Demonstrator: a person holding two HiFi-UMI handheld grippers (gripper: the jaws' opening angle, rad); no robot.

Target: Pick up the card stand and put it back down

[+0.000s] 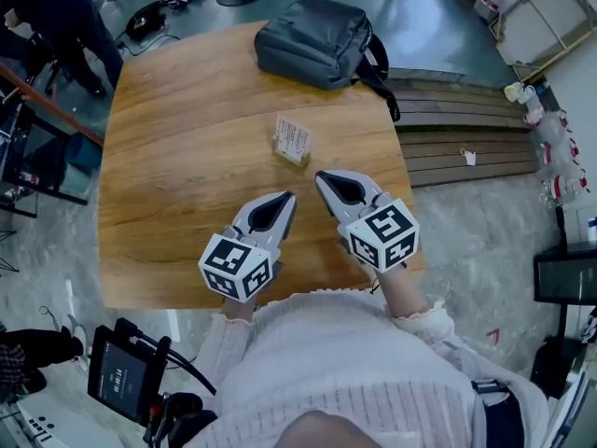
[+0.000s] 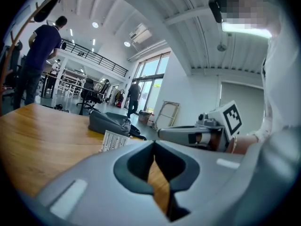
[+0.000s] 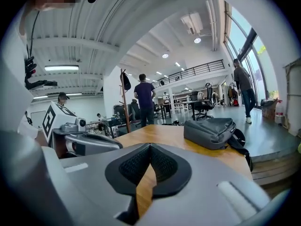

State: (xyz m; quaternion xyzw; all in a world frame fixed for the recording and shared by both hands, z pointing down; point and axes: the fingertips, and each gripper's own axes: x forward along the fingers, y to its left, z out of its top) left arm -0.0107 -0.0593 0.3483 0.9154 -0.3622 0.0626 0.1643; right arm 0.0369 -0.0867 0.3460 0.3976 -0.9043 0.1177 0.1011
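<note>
Head view: card stand [image 1: 292,140], centre, on bench [image 1: 177,157]; left hand-held gripper [image 1: 285,198] and right hand-held gripper [image 1: 323,178] below it, both pressed together, empty.

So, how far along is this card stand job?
Done: nothing that shows. The card stand sits on the table, between the backpack and the tongs, with nothing touching it.
In hand: nothing. The left tongs and right tongs are both shut, empty and short of the stand.
Left: seemingly the whole pick-up and put-down, though a stand already set back would look the same.
</note>
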